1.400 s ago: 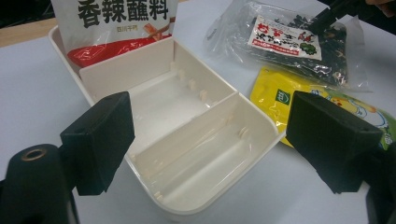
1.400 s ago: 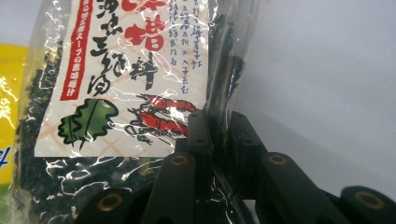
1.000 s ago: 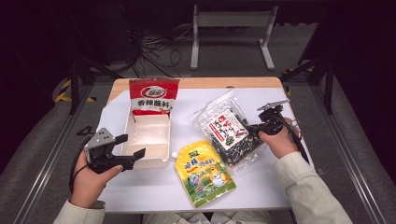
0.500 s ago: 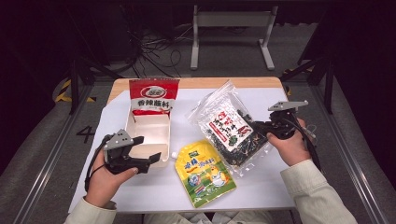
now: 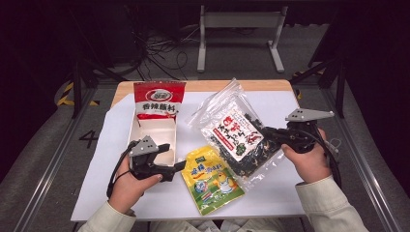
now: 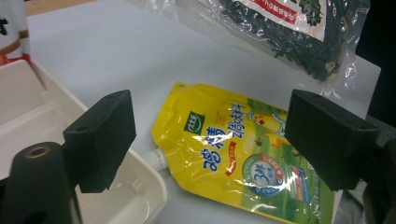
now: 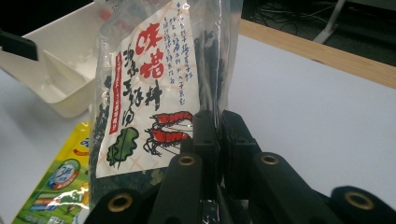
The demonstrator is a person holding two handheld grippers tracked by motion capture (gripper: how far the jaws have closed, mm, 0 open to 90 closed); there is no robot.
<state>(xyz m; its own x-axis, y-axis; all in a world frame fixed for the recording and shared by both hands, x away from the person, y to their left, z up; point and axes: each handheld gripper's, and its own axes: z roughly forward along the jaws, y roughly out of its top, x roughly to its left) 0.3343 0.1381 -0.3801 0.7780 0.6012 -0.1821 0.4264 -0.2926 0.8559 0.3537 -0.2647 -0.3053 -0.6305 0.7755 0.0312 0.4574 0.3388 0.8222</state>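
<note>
White desk under everything; our right gripper has its jaws clamped on the clear seaweed bag, lifted at that edge. Our left gripper sits with jaws spread, nothing between them, by the yellow pouch.

Red sauce packet standing in white tray, white table cover, grey floor.

The seaweed bag is clear, dark green inside, its white label bearing red script and red shrimps. The pouch is yellow and green with blue lettering. The packet is red and white. The tray is cream, the tongs black, the bench white.
</note>
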